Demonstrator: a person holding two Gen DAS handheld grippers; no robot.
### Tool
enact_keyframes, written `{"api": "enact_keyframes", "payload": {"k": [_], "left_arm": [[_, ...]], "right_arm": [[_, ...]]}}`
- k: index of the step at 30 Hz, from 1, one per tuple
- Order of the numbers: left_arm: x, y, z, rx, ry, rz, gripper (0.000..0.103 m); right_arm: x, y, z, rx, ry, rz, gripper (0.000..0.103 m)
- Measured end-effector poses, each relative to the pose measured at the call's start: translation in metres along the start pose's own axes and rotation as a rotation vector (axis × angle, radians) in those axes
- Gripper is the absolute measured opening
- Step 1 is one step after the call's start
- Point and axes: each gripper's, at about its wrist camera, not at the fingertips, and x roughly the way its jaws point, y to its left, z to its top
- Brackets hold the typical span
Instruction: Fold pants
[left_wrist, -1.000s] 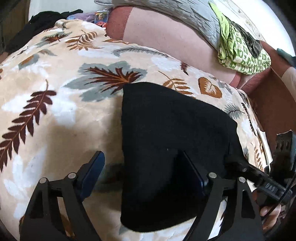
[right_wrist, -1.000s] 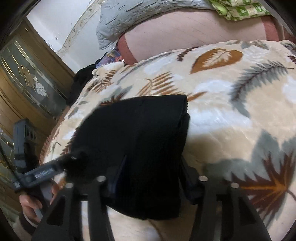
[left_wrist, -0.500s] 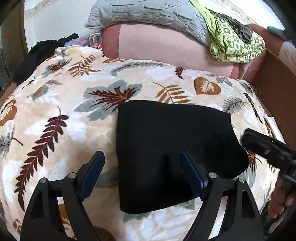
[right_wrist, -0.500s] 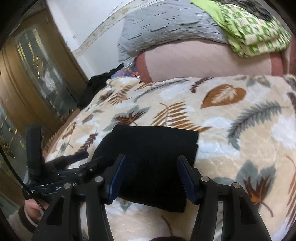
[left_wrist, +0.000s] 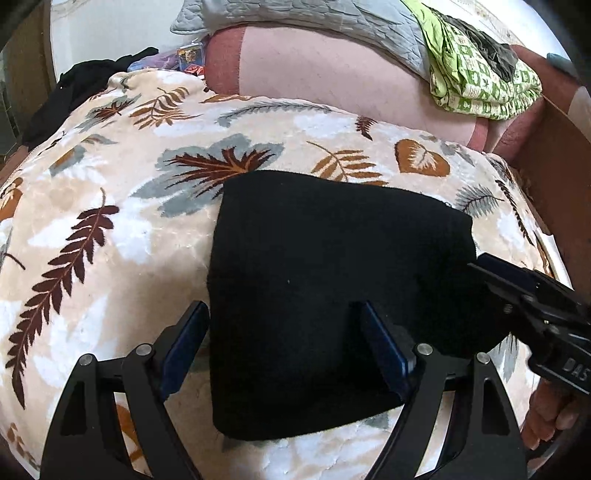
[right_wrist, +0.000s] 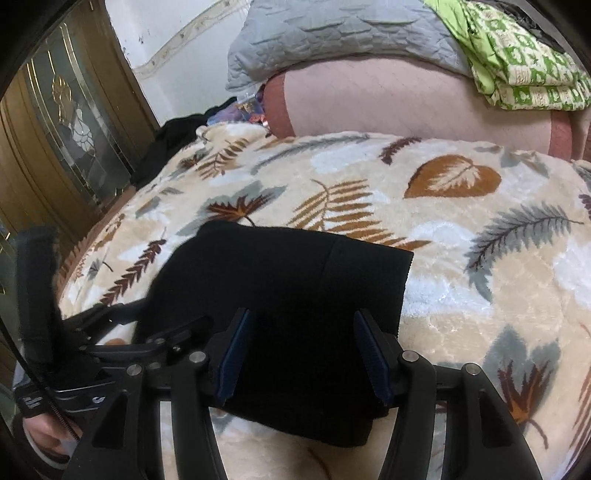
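The black pants (left_wrist: 332, 280) lie folded into a compact rectangle on the leaf-patterned blanket (left_wrist: 110, 229); they also show in the right wrist view (right_wrist: 280, 302). My left gripper (left_wrist: 284, 343) is open and empty, hovering over the pants' near left edge. My right gripper (right_wrist: 301, 354) is open and empty, over the pants' near right part. The right gripper also shows at the right of the left wrist view (left_wrist: 532, 295), and the left gripper shows at the left of the right wrist view (right_wrist: 110, 332).
A pink bolster (left_wrist: 332, 77) with a grey quilt (left_wrist: 314, 18) and a green patterned cloth (left_wrist: 480, 81) lies at the back. Dark clothing (left_wrist: 74, 92) sits at the far left. A wooden glass-paned door (right_wrist: 55, 122) stands left of the bed.
Both grippers have let go of the pants and drawn back and up. The folded pants lie still on the blanket.
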Motion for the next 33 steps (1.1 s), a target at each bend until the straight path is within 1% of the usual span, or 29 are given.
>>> {"api": "enact_keyframes", "payload": {"k": [3,5,8,10,12,19,22,28,33], "left_arm": [[-0.009,-0.002,-0.001,0.009,-0.021,0.016,0.084],[-0.018,-0.004,-0.002,0.023,-0.054,0.038,0.084],[-0.032,-0.009,-0.004,0.041,-0.09,0.07,0.084],[-0.042,-0.011,-0.006,0.047,-0.121,0.097,0.084],[-0.051,-0.011,-0.009,0.047,-0.145,0.11,0.084],[-0.072,-0.011,-0.022,0.045,-0.187,0.133,0.084],[-0.08,-0.007,-0.026,0.026,-0.203,0.138,0.084],[-0.089,-0.005,-0.033,0.009,-0.199,0.142,0.084],[-0.098,-0.003,-0.038,0.0,-0.212,0.146,0.084]], "right_arm": [[-0.019,0.004,-0.001,-0.001,-0.05,-0.022,0.059],[-0.028,0.008,-0.002,-0.005,-0.075,-0.036,0.059],[-0.042,0.014,-0.005,-0.013,-0.111,-0.072,0.063],[-0.05,0.019,-0.007,-0.016,-0.13,-0.099,0.07],[-0.057,0.023,-0.009,-0.01,-0.15,-0.108,0.071],[-0.069,0.032,-0.015,-0.003,-0.159,-0.11,0.072],[-0.073,0.035,-0.019,-0.001,-0.158,-0.109,0.073],[-0.077,0.039,-0.027,0.004,-0.148,-0.108,0.074],[-0.079,0.041,-0.031,0.004,-0.148,-0.106,0.075]]}}
